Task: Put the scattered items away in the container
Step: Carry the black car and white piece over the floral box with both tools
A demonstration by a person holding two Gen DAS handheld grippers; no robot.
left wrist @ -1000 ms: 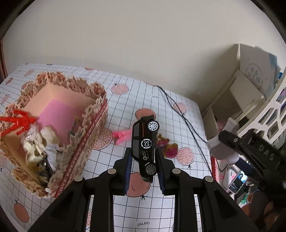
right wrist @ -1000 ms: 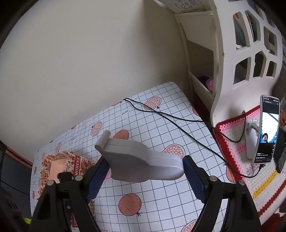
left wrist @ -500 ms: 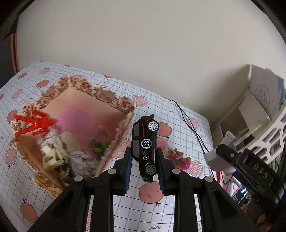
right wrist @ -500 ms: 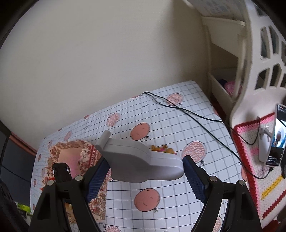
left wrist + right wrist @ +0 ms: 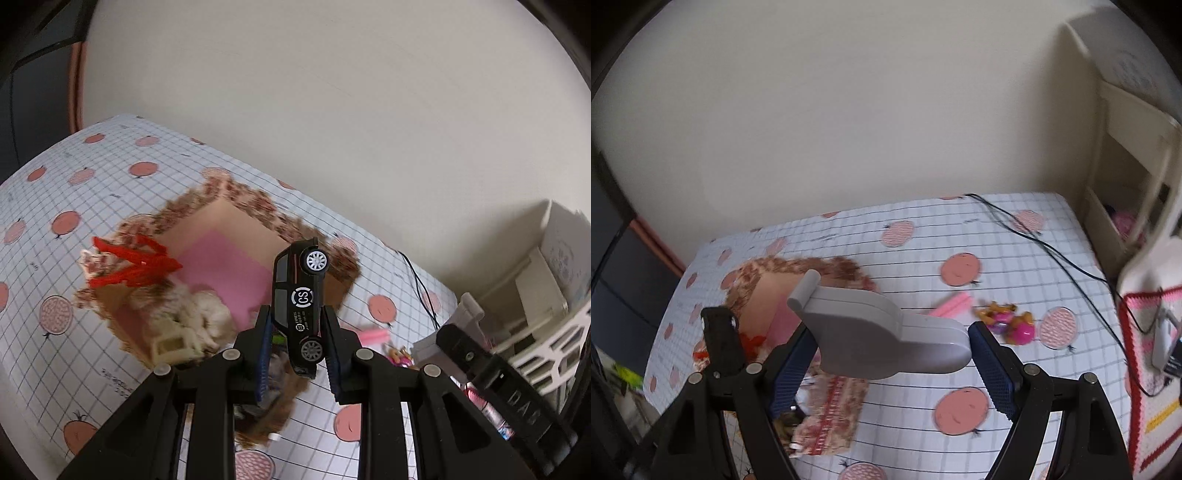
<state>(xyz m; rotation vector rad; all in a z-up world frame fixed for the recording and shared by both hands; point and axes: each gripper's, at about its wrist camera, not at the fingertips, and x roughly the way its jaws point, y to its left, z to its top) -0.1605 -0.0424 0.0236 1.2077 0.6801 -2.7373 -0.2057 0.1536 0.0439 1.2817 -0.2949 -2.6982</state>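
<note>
- Where the checked desk [image 5: 110, 192] cloth shows its pink fruit print, a lace-trimmed box [image 5: 236, 221] sits left of centre, holding a red figure [image 5: 136, 264] and cream toys [image 5: 192, 325].
- Left claw [image 5: 297, 334] pinches a black toy car [image 5: 301, 306], nose up, above the box's near right edge.
- Right claw [image 5: 886, 354] is spread wide, both pads gripping the ends of a grey plastic piece [image 5: 879, 332], held over the box's right side.
- Further right, a pink clip [image 5: 951, 304] and a small pink-and-orange toy [image 5: 1012, 321] lie on the desk.
- A black cable [image 5: 1052, 251] runs toward a white shelf [image 5: 1126, 147].
</note>
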